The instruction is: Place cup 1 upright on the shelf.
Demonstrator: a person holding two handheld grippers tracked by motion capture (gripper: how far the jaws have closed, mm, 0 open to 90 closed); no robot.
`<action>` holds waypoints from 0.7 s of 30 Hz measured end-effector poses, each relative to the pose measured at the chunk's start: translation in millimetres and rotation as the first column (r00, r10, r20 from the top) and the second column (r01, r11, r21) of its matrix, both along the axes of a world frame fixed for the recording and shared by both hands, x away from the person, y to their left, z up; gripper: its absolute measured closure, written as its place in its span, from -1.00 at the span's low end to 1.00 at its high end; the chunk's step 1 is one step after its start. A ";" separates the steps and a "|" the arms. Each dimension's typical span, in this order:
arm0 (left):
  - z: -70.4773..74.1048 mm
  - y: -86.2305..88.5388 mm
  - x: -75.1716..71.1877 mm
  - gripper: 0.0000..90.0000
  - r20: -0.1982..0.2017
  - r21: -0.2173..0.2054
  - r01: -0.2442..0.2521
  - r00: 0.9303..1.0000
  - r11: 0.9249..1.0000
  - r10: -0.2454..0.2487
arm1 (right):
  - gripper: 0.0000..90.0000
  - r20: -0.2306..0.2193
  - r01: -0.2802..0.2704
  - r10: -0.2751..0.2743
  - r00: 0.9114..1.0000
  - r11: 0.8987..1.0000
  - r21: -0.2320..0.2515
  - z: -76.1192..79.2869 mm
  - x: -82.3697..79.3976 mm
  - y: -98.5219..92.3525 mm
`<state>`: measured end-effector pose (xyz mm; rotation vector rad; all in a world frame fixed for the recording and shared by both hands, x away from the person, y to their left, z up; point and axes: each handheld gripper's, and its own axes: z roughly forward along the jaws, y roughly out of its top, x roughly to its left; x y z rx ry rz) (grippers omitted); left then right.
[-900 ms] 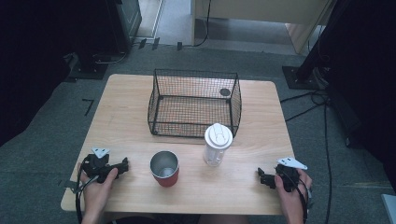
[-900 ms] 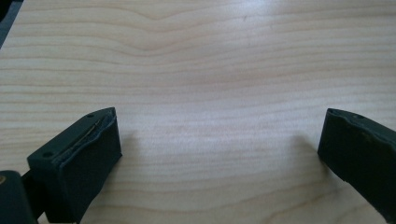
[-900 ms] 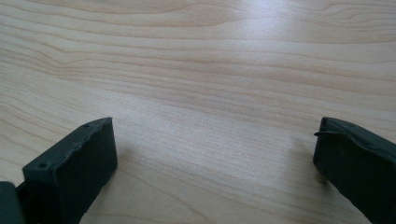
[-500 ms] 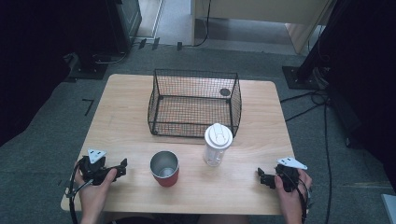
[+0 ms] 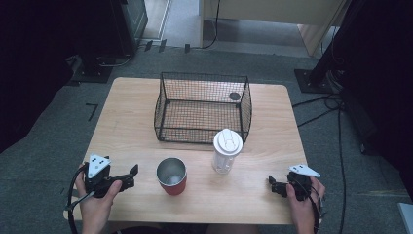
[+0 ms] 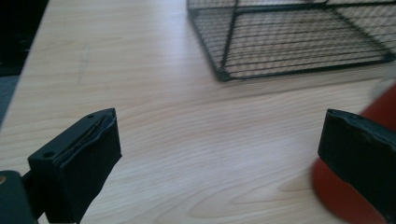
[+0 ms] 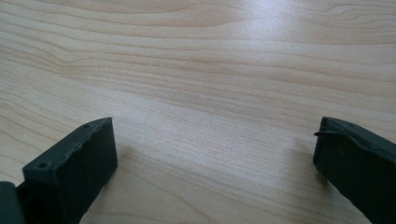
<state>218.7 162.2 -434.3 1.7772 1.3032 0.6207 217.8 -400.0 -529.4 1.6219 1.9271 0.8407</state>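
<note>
Grey carpet and dark equipment stands ring a pale wooden desk (image 5: 126,122) in the high view, where a person seated at the bottom edge of the frame holds a tool in each hand. At lower left, the left tool (image 5: 130,175) lies low over the wood, its jaws spread wide and pointing toward frame centre at a red cup (image 5: 171,175) with a steel lining, which stands upright and apart from it. The left gripper view puts the cup's red wall (image 6: 373,107) just behind the jaw at the right of that frame, with nothing between the pads. At lower right, the right tool (image 5: 273,185) rests near the desk's front edge, also spread wide and empty; the right gripper view shows bare wood grain (image 7: 210,93) between its jaws. A clear bottle with a white lid (image 5: 227,150) stands right of centre, just in front of a black wire basket (image 5: 202,107) that occupies the upper middle of the desk, a small dark disc (image 5: 234,96) lying at its far right corner.

The work appears to be at its opening step: an approach to the cup, no grasp made. The next move likely calls for sliding the left tool rightward until the jaws straddle the cup's wall, then closing squarely so the cup does not tip.
</note>
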 end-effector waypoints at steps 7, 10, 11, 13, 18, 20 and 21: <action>15.8 -16.6 -9.9 -1.00 0.035 -0.024 0.083 0.996 0.996 -0.082 | -1.00 0.000 0.000 0.000 1.000 1.000 0.000 0.0 0.0 0.0; 22.4 -23.6 -15.6 -1.00 0.052 -0.024 0.108 0.993 0.994 -0.107 | -1.00 0.000 -0.001 0.001 1.000 1.000 0.000 0.0 0.0 0.0; 24.4 -25.9 -17.5 -1.00 0.058 -0.028 0.117 0.992 0.993 -0.115 | -1.00 0.000 0.000 0.000 1.000 1.000 0.000 0.0 0.0 0.0; 27.9 -30.6 -21.3 -1.00 0.071 -0.042 0.135 0.989 0.990 -0.132 | -1.00 0.000 0.000 0.000 1.000 1.000 0.000 0.0 0.0 0.0; 30.8 -44.0 -26.9 -1.00 0.090 -0.041 0.186 0.979 0.982 -0.181 | -1.00 0.000 0.000 0.000 1.000 1.000 0.000 0.0 0.0 0.0; 29.7 -48.9 -27.8 -1.00 0.087 -0.041 0.205 0.976 0.978 -0.201 | -1.00 0.000 0.000 0.000 1.000 1.000 0.000 0.0 0.0 0.0; 29.0 -51.4 -28.0 -1.00 0.086 -0.040 0.216 0.974 0.976 -0.212 | -1.00 0.000 0.000 0.000 1.000 1.000 0.000 0.0 0.0 0.0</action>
